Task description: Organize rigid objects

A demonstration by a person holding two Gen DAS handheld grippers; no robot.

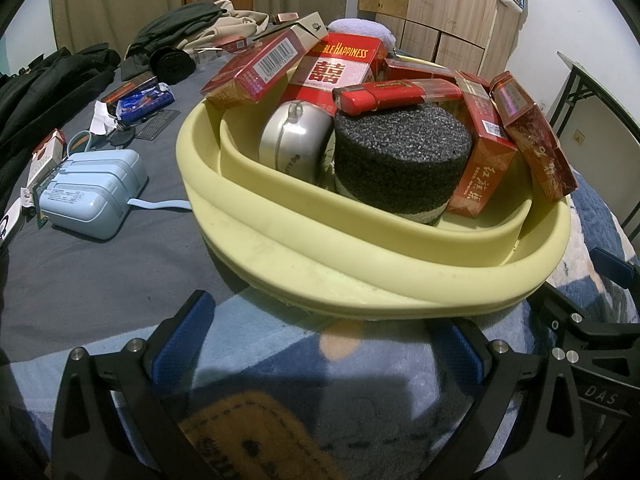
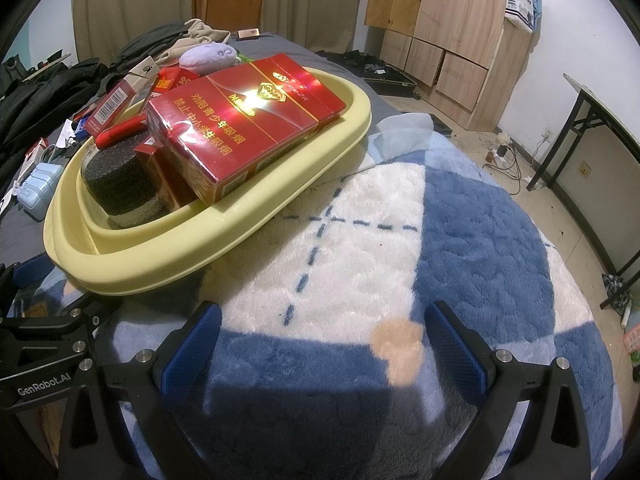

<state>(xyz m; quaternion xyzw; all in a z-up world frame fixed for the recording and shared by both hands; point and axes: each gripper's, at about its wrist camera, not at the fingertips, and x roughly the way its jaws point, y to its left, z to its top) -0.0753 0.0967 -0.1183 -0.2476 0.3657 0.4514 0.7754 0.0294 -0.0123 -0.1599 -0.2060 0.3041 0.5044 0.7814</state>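
Both grippers sit empty with jaws apart: left gripper (image 1: 320, 344) just short of the yellow basin (image 1: 280, 248) rim, right gripper (image 2: 324, 344) over bare blanket (image 2: 360, 220), basin ahead-left. Basin is full of red cartons. Loose blue charger (image 1: 92, 196) lies left on the bed, nearer left. Basin's far side is hidden.

A bedroom in a home. Bed covered by a grey sheet (image 1: 120, 248) and a fluffy blue-and-white blanket (image 2: 460, 240), heaped dark clothes (image 1: 48, 80) along its far left edge. Wooden wardrobe (image 2: 460, 20) against the far wall, beige curtains (image 2: 132, 4), a folding table (image 2: 600, 120) at the right, cables (image 2: 504, 152) on the tiled floor.
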